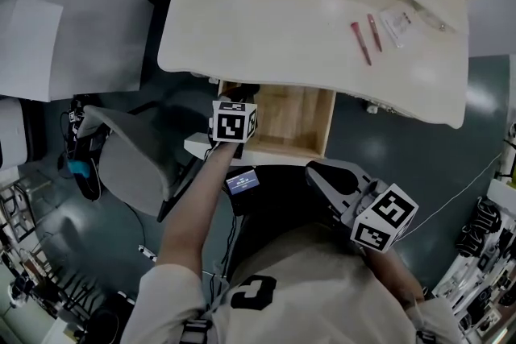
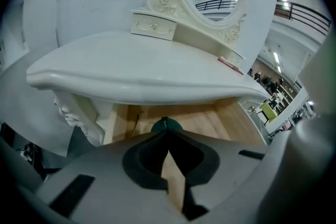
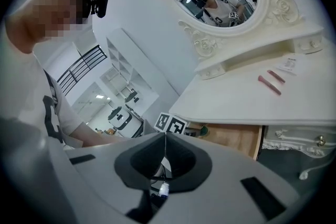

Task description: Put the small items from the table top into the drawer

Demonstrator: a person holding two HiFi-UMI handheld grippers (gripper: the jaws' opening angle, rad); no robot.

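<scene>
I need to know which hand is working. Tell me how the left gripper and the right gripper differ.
The left gripper is at the open drawer; the right gripper hangs back from it, nearer the person. The left gripper appears to pinch a small green item at its tips; the right gripper holds nothing. Both are shut.

No legible text anywhere (packet (image 1: 395, 24) print, small screen (image 1: 242, 182) too blurry)
</scene>
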